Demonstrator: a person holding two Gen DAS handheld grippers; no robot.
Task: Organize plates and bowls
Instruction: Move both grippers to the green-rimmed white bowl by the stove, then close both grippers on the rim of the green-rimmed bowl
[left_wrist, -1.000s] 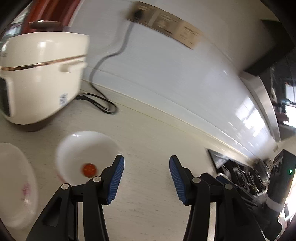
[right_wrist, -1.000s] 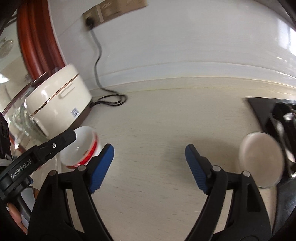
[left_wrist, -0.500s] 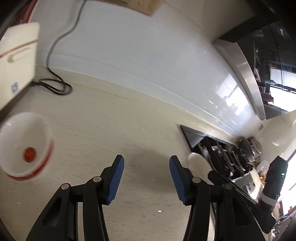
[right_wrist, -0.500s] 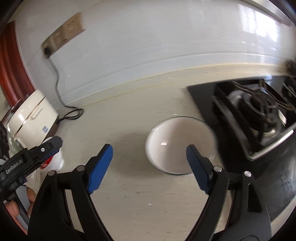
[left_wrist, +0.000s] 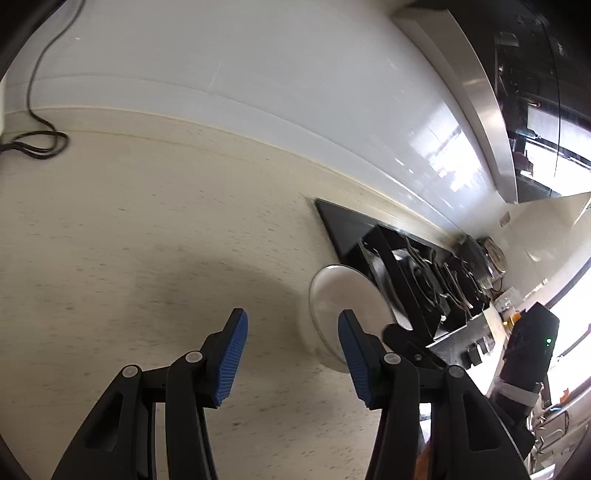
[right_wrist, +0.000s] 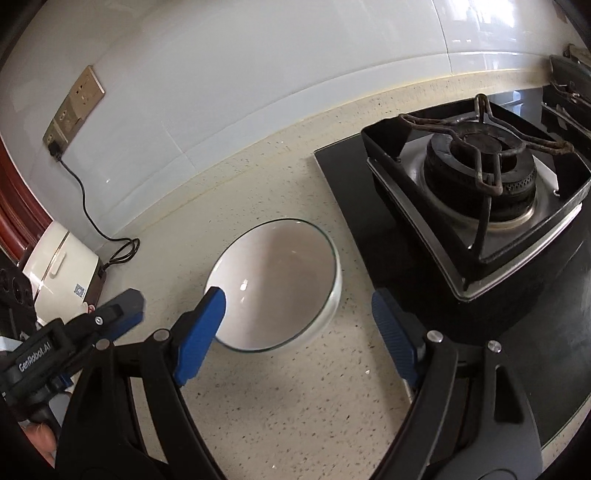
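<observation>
Approach step: the right gripper (right_wrist: 297, 317), jaws spread and empty, hovers over a shallow white glass-rimmed bowl (right_wrist: 275, 286) at frame centre on the speckled beige tabletop (right_wrist: 295, 398), beside the black gas stove (right_wrist: 480, 206). The left gripper (left_wrist: 291, 354) is likewise spread. Next, likely, a rim pinch.

The bowl (right_wrist: 280, 284) is white inside with a clear glassy rim. The table (right_wrist: 295, 402) is cream with fine dark speckles. Both claws, left claw (left_wrist: 291, 354) and right claw (right_wrist: 299, 332), are black with ribbed blue pads. The gas hob (right_wrist: 480, 206) is glossy black, its pan support (right_wrist: 484, 155) seemingly rust-brown. The wall tiles (right_wrist: 258, 74) are white.
</observation>
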